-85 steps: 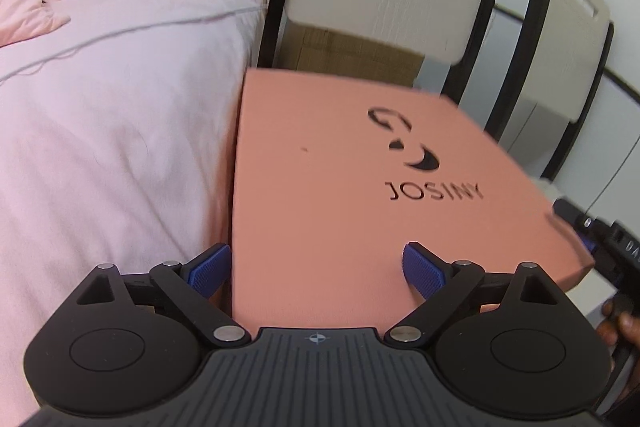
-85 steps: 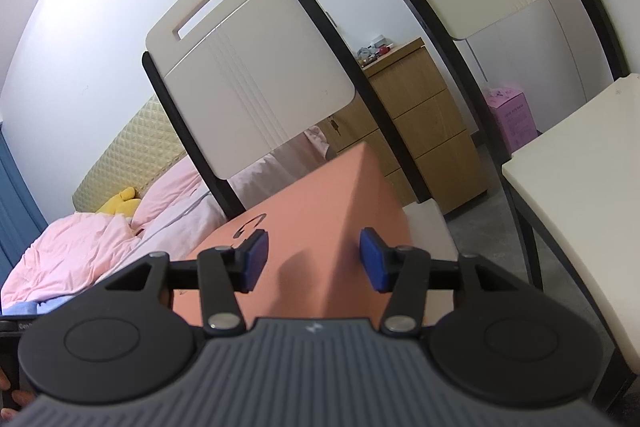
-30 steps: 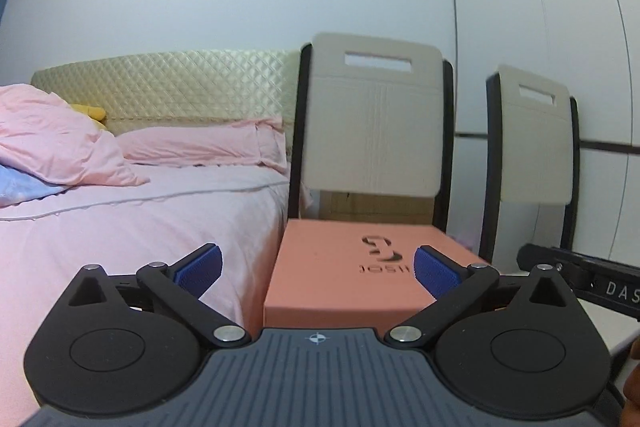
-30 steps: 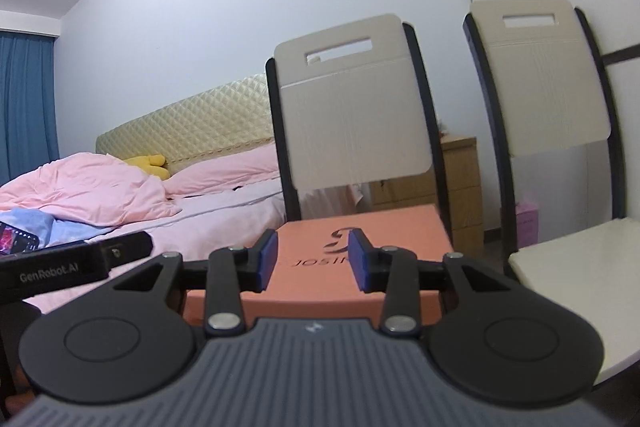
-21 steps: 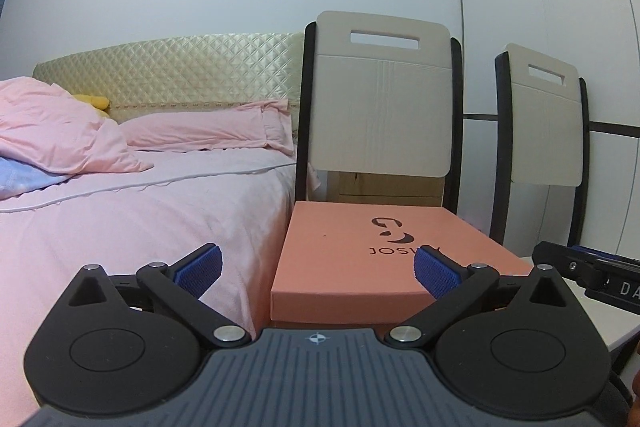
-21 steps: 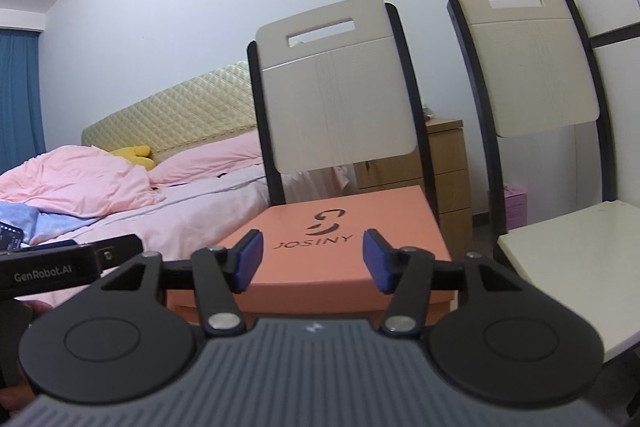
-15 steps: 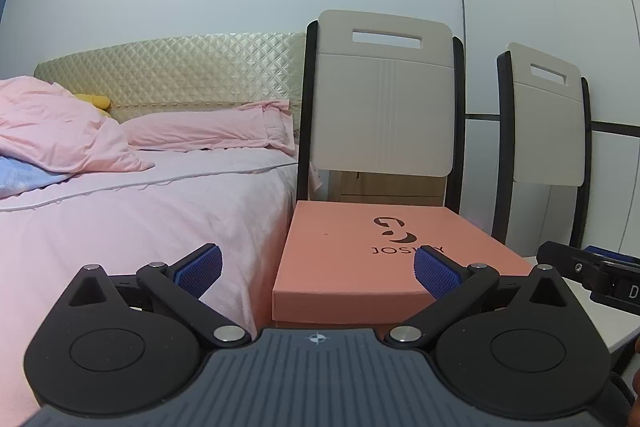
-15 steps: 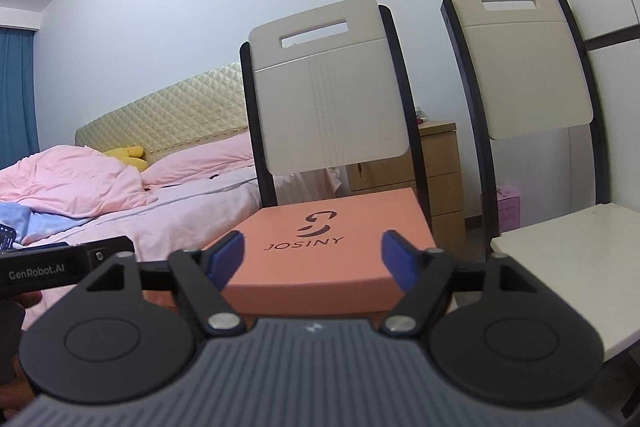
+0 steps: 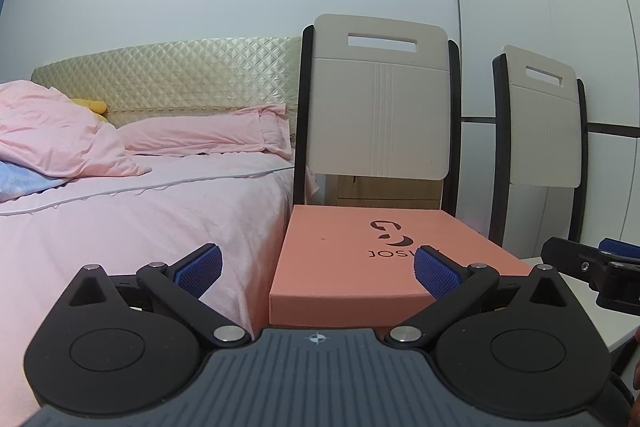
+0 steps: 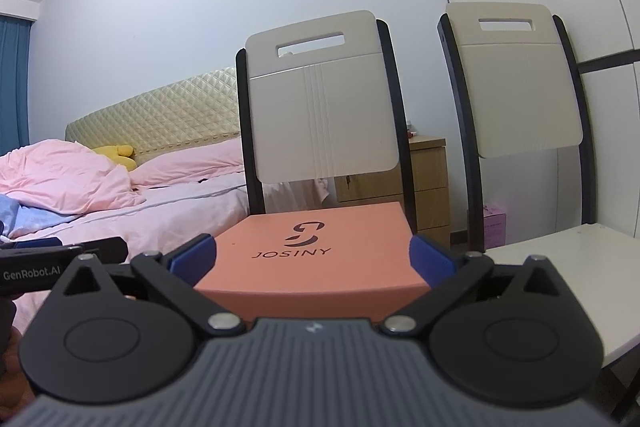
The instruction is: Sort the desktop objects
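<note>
A salmon-pink box [image 9: 352, 255] marked JOSINY lies flat on the seat of the nearer chair, beside the bed. It also shows in the right wrist view [image 10: 320, 255]. My left gripper [image 9: 318, 269] is open wide and empty, just in front of the box's near edge. My right gripper [image 10: 312, 261] is open wide and empty, its blue pads [image 10: 430, 261] level with the box's two near corners, not touching it. The right gripper's body shows at the right of the left wrist view [image 9: 592, 269].
A bed [image 9: 132, 215] with pink sheets and pillows lies to the left. The nearer chair's backrest [image 10: 320, 107] rises behind the box. A second chair [image 10: 560, 259] with a bare cream seat stands to the right. A wooden nightstand [image 10: 428, 171] is behind them.
Both grippers tilted up to level and drew back from the box. The right gripper's jaws went from nearly closed to wide open. The left gripper stayed open.
</note>
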Demonstrator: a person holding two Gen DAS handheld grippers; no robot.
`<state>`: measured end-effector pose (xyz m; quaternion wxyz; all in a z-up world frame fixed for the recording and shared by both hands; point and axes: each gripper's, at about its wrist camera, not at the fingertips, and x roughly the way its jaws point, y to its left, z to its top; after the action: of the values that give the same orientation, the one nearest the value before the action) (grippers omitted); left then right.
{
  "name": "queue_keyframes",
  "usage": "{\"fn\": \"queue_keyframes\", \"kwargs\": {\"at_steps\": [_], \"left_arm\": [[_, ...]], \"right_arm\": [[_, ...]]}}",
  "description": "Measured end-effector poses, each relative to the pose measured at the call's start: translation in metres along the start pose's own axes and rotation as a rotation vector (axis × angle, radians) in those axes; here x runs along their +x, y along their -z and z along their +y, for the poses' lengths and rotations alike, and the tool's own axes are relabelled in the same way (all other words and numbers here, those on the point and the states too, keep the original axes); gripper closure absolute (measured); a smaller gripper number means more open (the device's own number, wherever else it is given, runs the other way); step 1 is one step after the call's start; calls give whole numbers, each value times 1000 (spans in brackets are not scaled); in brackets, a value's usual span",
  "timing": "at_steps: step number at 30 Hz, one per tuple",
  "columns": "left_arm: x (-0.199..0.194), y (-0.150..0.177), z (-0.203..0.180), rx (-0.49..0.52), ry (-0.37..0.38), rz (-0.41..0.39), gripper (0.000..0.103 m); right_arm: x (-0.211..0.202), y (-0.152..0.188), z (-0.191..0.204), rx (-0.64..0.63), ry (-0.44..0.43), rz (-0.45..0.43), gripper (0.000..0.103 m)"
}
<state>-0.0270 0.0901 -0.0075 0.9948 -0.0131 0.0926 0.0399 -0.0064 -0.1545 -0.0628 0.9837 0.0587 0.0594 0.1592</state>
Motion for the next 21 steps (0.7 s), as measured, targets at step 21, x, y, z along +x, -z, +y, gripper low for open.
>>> {"fn": "queue_keyframes", "kwargs": {"at_steps": [21], "left_arm": [[2,0,1,-3,-2,18,0]], "right_arm": [[1,1,1,-23,23,9,0]]}}
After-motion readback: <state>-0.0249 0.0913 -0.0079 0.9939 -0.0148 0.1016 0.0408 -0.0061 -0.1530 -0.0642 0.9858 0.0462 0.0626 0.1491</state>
